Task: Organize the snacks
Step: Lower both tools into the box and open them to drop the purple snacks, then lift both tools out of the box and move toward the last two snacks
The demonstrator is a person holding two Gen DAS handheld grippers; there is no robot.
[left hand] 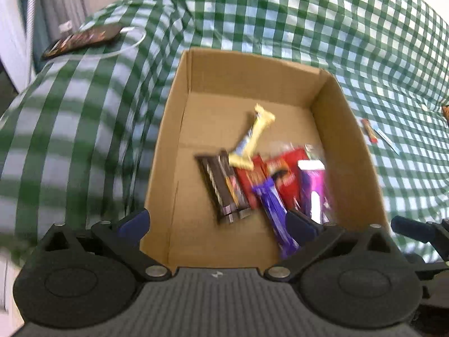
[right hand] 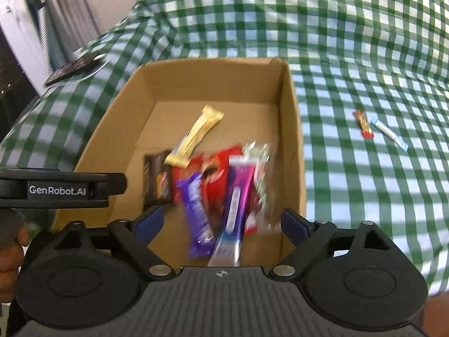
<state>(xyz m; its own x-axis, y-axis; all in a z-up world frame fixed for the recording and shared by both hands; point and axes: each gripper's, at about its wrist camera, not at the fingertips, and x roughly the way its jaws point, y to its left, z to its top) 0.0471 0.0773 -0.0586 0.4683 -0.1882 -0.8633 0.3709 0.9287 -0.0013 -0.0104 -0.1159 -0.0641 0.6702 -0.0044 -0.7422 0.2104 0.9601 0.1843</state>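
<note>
A: Why's the pile where it is?

B: You're collecting snacks in the cardboard box (right hand: 291, 129) on the checked desk (right hand: 364, 56); bars crowd its near right corner. Two strays, a red-brown bar (right hand: 363, 123) and a blue stick (right hand: 388, 134), lie outside, right of the box.

A: Tongs?

B: Your left tongs (left hand: 217, 224) and right tongs (right hand: 221, 221) are both spread wide, gripping nothing, poised over the box's near end.

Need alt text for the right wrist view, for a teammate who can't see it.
An open cardboard box on a green checked cloth holds several wrapped snack bars; two more bars lie on the cloth to its right. The right tool hangs open over the box's near edge.
</note>
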